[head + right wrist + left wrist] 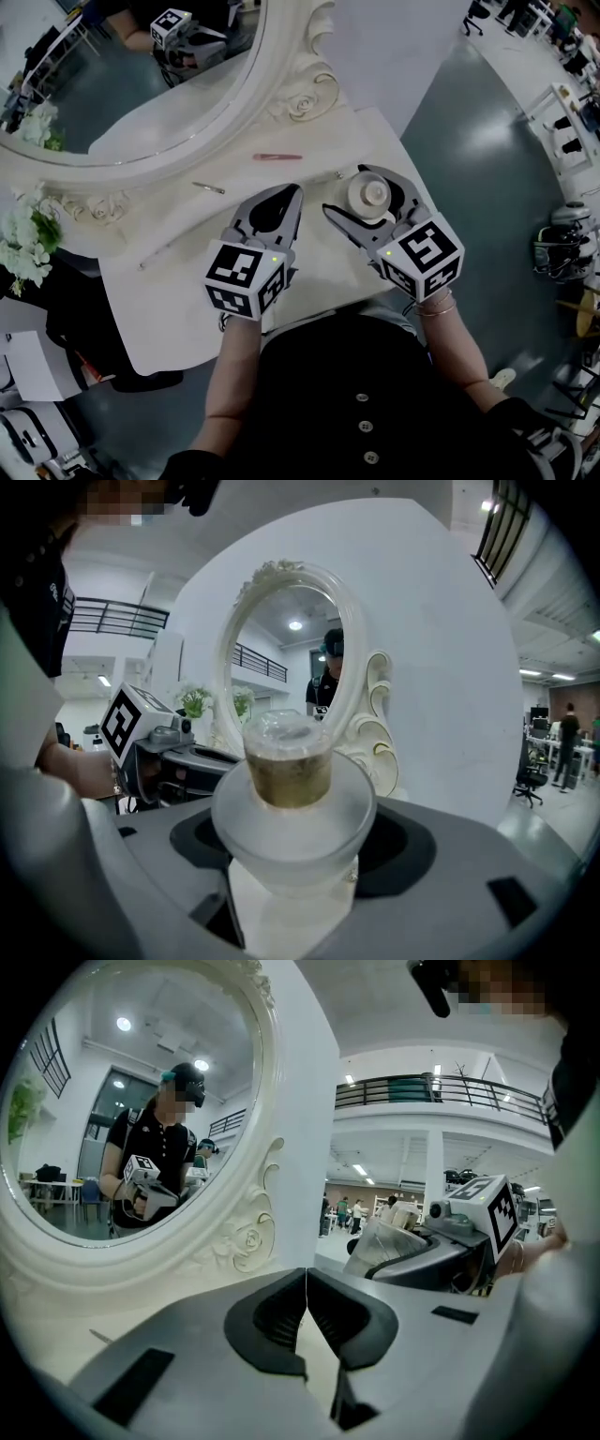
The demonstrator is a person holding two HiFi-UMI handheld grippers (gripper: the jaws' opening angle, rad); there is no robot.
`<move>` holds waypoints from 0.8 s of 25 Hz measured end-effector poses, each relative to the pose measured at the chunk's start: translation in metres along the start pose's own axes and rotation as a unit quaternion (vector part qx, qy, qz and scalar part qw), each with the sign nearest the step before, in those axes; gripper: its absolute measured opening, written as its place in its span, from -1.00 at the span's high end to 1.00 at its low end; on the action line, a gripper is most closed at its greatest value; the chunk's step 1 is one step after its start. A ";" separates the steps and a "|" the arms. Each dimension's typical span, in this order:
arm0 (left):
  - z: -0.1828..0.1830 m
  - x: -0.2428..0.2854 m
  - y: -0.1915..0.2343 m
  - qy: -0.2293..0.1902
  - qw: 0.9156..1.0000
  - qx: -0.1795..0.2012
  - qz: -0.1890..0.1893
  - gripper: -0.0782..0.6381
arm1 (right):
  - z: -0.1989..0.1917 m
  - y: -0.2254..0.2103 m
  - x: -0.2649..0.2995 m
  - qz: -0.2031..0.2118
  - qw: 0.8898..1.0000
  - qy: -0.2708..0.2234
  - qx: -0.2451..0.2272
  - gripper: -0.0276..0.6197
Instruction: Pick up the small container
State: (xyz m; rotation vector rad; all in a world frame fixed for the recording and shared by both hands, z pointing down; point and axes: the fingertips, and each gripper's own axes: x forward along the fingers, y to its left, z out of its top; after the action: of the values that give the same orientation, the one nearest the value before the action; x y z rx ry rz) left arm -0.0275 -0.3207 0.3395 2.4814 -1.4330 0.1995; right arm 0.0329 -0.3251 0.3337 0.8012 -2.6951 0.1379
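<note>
The small container [370, 195] is a frosted white jar with a gold neck and a clear cap [292, 761]. It sits between the jaws of my right gripper [354, 192], which is shut on its wide body [295, 832] at the right of the white vanity table [187, 309]. I cannot tell whether the jar's base still touches the table. My left gripper [292, 192] rests beside it to the left, with its jaws shut and nothing between them [306, 1283]. In the left gripper view the right gripper [422, 1251] appears at the right.
A large oval mirror in an ornate white frame [281, 84] stands at the back of the table. A red pencil-like stick [277, 157], a small metal piece [208, 187] and a thin rod [159, 255] lie on the top. White flowers [23, 239] are at the left.
</note>
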 end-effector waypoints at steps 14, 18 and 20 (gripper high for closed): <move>-0.044 0.007 -0.029 0.056 0.997 0.012 -0.049 0.74 | -0.041 0.011 -0.003 -0.003 0.999 0.029 0.037 -0.14; -0.055 0.006 -0.029 0.069 0.997 0.002 -0.043 0.74 | -0.045 0.013 -0.005 -0.008 0.998 0.027 0.050 -0.14; -0.059 0.006 -0.027 0.075 0.996 -0.003 -0.038 0.74 | -0.047 0.013 -0.005 -0.009 0.998 0.027 0.053 -0.14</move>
State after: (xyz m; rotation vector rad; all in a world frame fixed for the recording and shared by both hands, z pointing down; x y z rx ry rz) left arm -0.0003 -0.2952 0.3929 2.4536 -1.2744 0.3576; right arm 0.0425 -0.3033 0.3762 0.8403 -2.6478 0.2947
